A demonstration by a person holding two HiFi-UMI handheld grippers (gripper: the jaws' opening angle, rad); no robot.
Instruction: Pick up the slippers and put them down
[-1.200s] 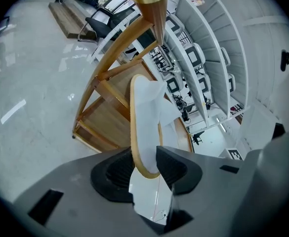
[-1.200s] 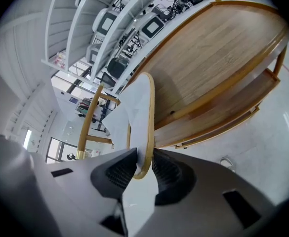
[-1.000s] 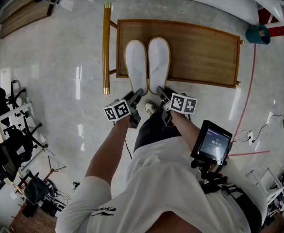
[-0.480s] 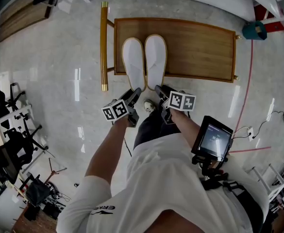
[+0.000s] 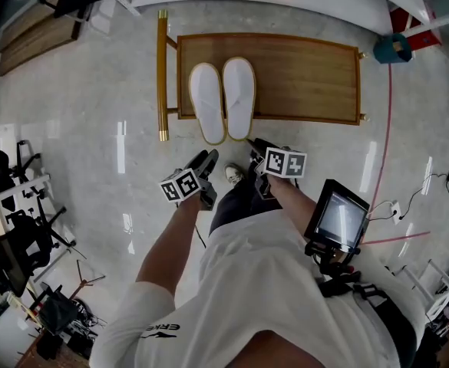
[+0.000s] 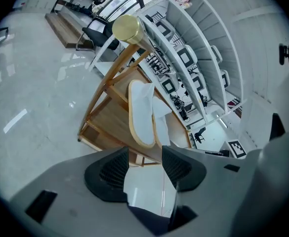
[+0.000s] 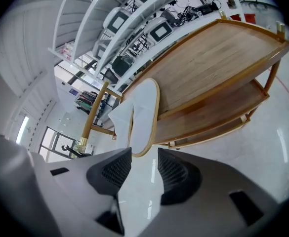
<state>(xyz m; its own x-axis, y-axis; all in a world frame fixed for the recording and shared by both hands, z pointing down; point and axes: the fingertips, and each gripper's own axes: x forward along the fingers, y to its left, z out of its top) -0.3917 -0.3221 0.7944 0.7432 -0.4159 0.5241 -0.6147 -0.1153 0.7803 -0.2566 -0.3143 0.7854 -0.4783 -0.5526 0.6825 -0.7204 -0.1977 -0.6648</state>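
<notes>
Two white slippers lie side by side on the wooden cart's top, the left slipper (image 5: 207, 102) and the right slipper (image 5: 239, 98), heels just over the near edge. My left gripper (image 5: 207, 158) hangs a little short of the left heel, open with nothing between its pads. My right gripper (image 5: 256, 144) sits just off the right heel, open and empty too. In the left gripper view the left slipper (image 6: 142, 115) lies beyond the left gripper (image 6: 145, 154). In the right gripper view the right slipper (image 7: 143, 113) lies beyond the right gripper (image 7: 144, 157).
The wooden cart (image 5: 308, 75) has a lower shelf and a brass handle bar (image 5: 162, 75) at its left. A shoe (image 5: 233, 175) stands on the glossy floor between the grippers. A screen (image 5: 339, 219) hangs at the person's right side. A red cable (image 5: 385, 129) runs right of the cart.
Both grippers have drawn back from the slippers' heels toward the person, and their jaws have spread. The slippers stay on the cart top.
</notes>
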